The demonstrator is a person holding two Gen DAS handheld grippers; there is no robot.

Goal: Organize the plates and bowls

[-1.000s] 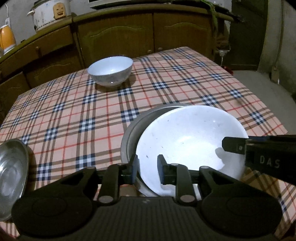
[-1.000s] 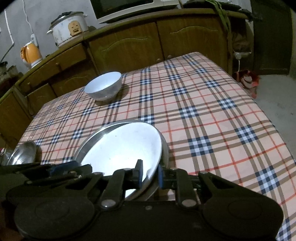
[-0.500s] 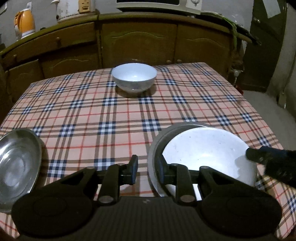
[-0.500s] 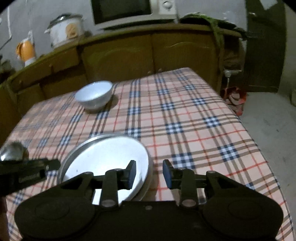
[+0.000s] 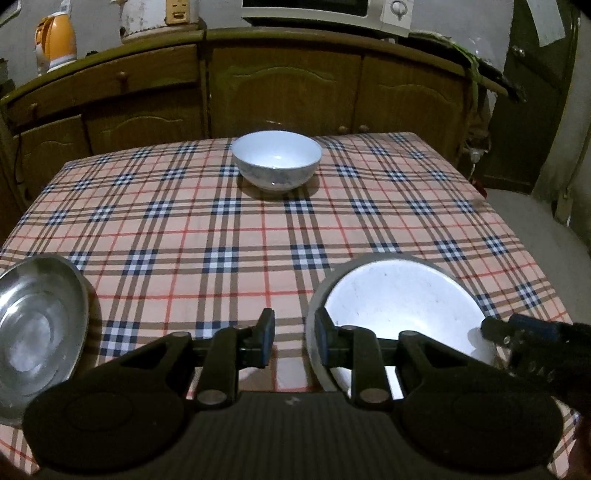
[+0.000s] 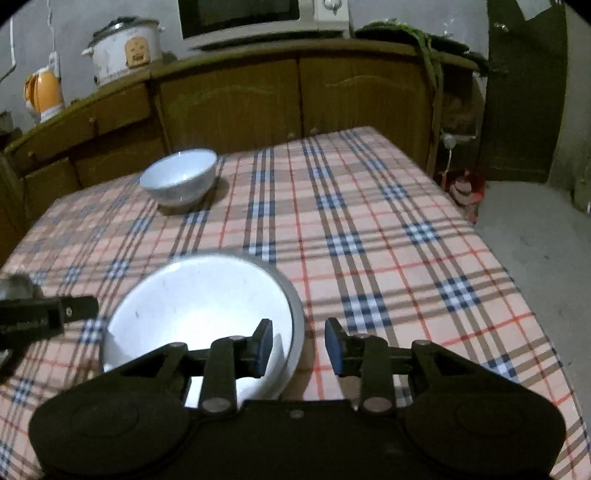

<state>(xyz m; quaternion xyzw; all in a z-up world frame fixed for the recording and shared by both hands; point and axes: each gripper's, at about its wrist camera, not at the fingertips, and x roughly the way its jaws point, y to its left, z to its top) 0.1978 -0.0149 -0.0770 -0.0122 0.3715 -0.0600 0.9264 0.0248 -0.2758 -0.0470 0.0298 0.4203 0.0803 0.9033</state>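
Observation:
A white plate [image 5: 399,314] [image 6: 195,314] lies nested in a grey metal plate [image 5: 314,295] near the front of the plaid table [image 5: 184,229]. My left gripper [image 5: 293,338] is open over the cloth, its right finger at the plates' left rim. At the opposite rim, my right gripper [image 6: 299,349] is open, and the rim shows between its fingers with neither pad pressing on it. A white bowl [image 5: 277,158] [image 6: 179,177] stands at the far side. At the front left sits a steel dish [image 5: 37,325].
Wooden cabinets [image 5: 280,92] run behind the table, carrying a rice cooker [image 6: 125,48], an orange kettle [image 5: 55,44] and a microwave [image 6: 258,14]. The table's right edge [image 6: 498,258] drops to a bare floor. The cloth between the plates and the bowl is bare.
The white plate was tilted in the metal plate and now lies flat in it. My right gripper has opened off the rim. My left gripper has drawn back leftward from the plates.

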